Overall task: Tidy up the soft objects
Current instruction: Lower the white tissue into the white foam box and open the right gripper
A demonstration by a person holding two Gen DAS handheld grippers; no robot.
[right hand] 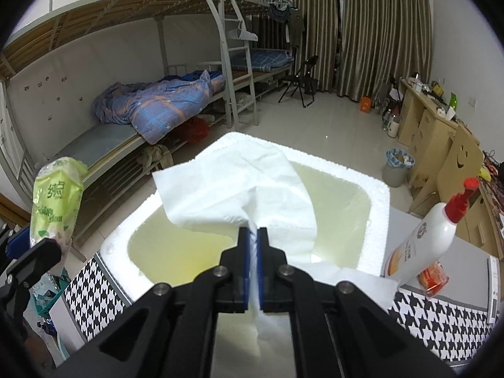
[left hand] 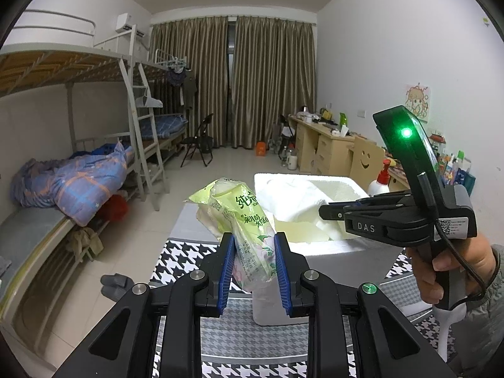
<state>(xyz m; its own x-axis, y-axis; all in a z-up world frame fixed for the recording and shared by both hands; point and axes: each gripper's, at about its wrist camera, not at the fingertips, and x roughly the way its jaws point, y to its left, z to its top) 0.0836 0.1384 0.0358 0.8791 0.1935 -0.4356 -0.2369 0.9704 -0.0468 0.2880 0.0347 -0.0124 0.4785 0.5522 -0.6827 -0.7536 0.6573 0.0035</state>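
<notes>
My left gripper point(left hand: 254, 239) is shut on a green tissue pack point(left hand: 242, 217), held upright above the table's left part; the pack also shows at the left of the right wrist view point(right hand: 56, 201). My right gripper point(right hand: 253, 233) is shut on a white tissue sheet point(right hand: 233, 195) that hangs over the open white foam box point(right hand: 381, 220). In the left wrist view the right gripper point(left hand: 330, 212) reaches from the right over the foam box point(left hand: 327, 247), with the sheet point(left hand: 296, 201) draped inside.
A houndstooth cloth point(right hand: 441, 321) covers the table. A white pump bottle with a red top point(right hand: 425, 239) and a small orange jar point(right hand: 433, 278) stand right of the box. Bunk beds point(left hand: 72, 170) are left, desks point(left hand: 324, 145) right.
</notes>
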